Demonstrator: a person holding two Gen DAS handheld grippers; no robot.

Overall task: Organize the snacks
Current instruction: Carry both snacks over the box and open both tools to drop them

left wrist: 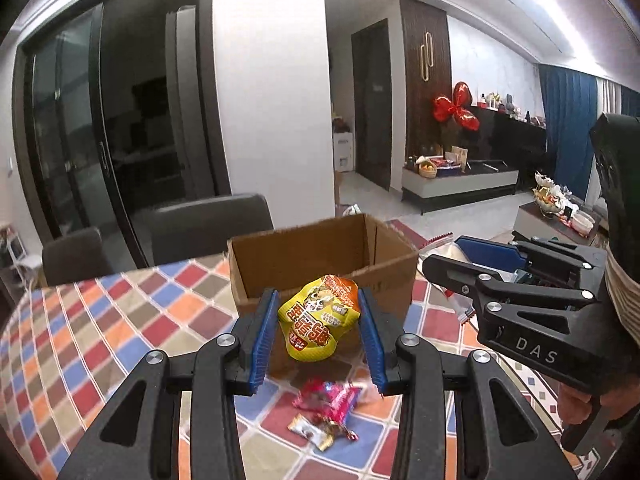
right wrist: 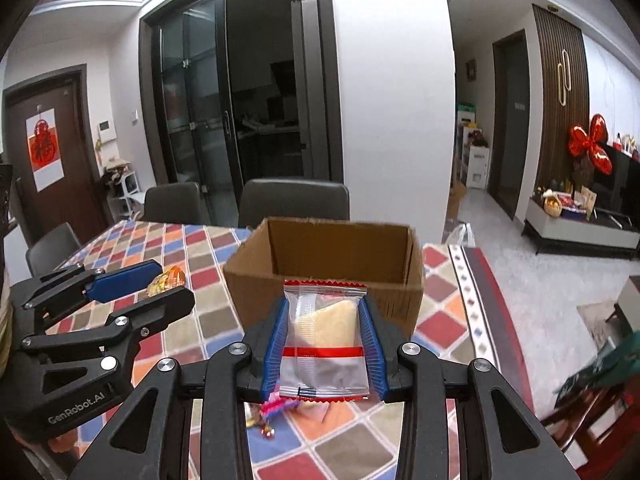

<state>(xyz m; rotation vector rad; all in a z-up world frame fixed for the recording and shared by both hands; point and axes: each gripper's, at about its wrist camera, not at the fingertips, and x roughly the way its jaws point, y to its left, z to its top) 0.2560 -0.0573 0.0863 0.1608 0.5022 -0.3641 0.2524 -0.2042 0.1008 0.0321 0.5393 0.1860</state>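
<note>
Two grippers are loaded at once, both short of the open cardboard box [right wrist: 324, 276] at frame centre. On the left gripper [left wrist: 318, 314] the jaws are clamped on a puffy yellow snack pouch [left wrist: 318, 318], gripped only at its bulging sides; in my judgement the inflated film could squirm out before it clears the near wall. On the right gripper [right wrist: 325, 330] the jaws are clamped on a clear biscuit packet [right wrist: 323, 340] with red serrated ends, which stands upright just before the box rim. Risk noted: both tools converging on one opening may collide, or a packet edge may catch the near wall and fall outside. Loose pink and gold wrapped sweets [left wrist: 326, 412] lie on the checked bench [left wrist: 100, 332] below the jaws, lower centre, liable to be swept off.
</note>
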